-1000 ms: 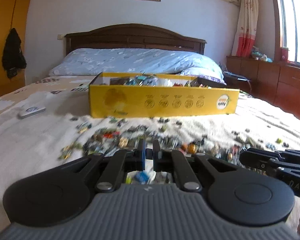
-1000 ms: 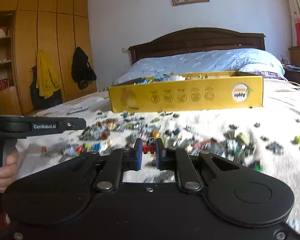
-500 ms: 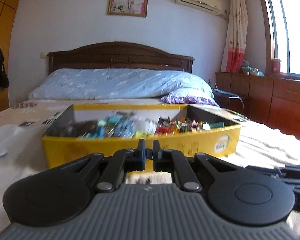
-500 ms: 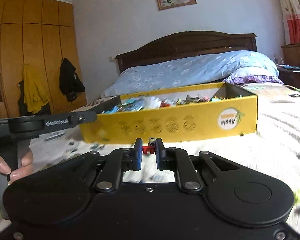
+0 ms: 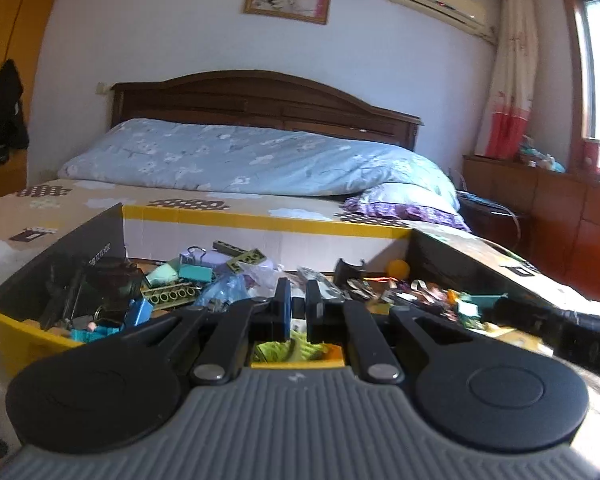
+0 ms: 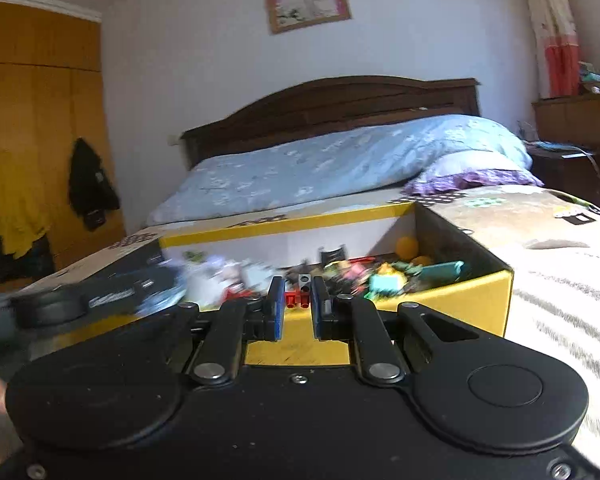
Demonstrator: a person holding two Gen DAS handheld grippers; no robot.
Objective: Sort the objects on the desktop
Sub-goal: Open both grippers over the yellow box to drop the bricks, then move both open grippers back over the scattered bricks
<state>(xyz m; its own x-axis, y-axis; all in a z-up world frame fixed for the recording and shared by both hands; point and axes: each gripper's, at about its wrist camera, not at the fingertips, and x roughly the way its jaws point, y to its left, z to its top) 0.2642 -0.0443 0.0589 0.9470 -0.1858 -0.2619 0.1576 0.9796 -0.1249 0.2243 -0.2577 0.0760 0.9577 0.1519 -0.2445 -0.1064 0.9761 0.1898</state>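
Observation:
A yellow cardboard box [image 5: 260,222] lies on the bed, full of mixed small things: bricks, binder clips, an orange ball. My left gripper [image 5: 298,307] hangs over the box's near wall, shut, with a small dark piece filling the narrow gap between its tips. Just short of the box's yellow front wall [image 6: 480,300], my right gripper [image 6: 298,300] is shut on a small red brick [image 6: 295,300] with a grey part on top. The right gripper [image 5: 560,324] also shows as a black blur at the right of the left wrist view. The left gripper [image 6: 100,300] is blurred at the left of the right wrist view.
The bed carries a light blue quilt [image 5: 240,160] and a purple pillow [image 5: 404,210] behind the box. A dark wooden headboard [image 5: 260,100] stands against the wall. Wooden drawers [image 5: 560,208] run along the right; a wardrobe with hanging clothes [image 6: 20,208] is on the left.
Both grippers have travelled forward from the loose pieces scattered on the bed up to the yellow box. The box now fills the near view, and each gripper has stayed shut.

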